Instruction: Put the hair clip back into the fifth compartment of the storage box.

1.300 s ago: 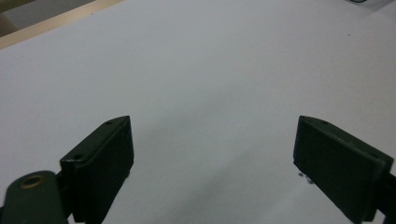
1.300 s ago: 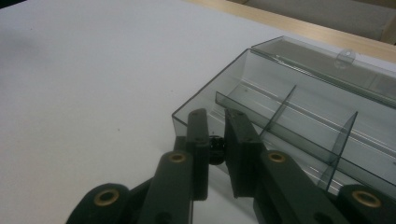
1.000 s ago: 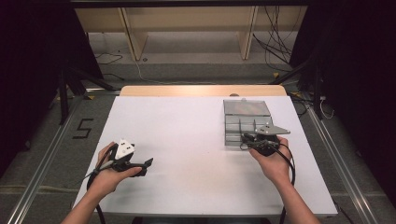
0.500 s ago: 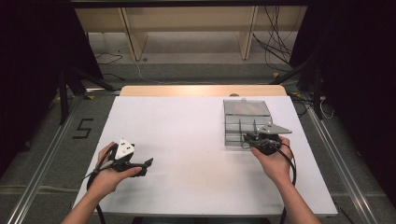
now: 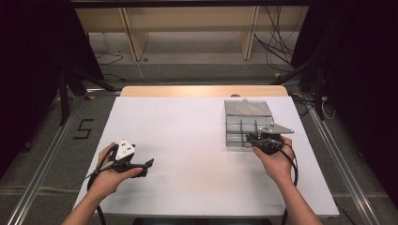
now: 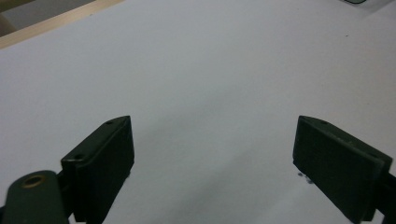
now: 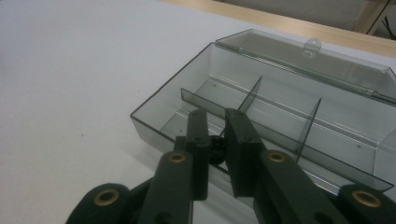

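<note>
Resting on the white table [image 5: 197, 140], a clear box [image 5: 248, 123] sits right of centre in the high view, its lid swung open toward the far edge. Thin dividers [image 7: 252, 95] split the tray into compartments, all bare as far as the right gripper view shows.

The right gripper [image 7: 215, 135] reaches over the box's near wall at its near right corner, jaws drawn nearly together with only a narrow slot between them. A small dark thing sits in that slot low down, too dim to name; whether the pads pinch it cannot be told. In the high view the right gripper [image 5: 256, 139] appears at the box's lower edge, with the hand [image 5: 277, 161] just below it and the cable looping beside the wrist.

The left gripper [image 5: 141, 165] lies low in the lower left of the high view, well apart from the box. Its jaws stand wide, released, with bare table between them in the left gripper view [image 6: 212, 154].
</note>
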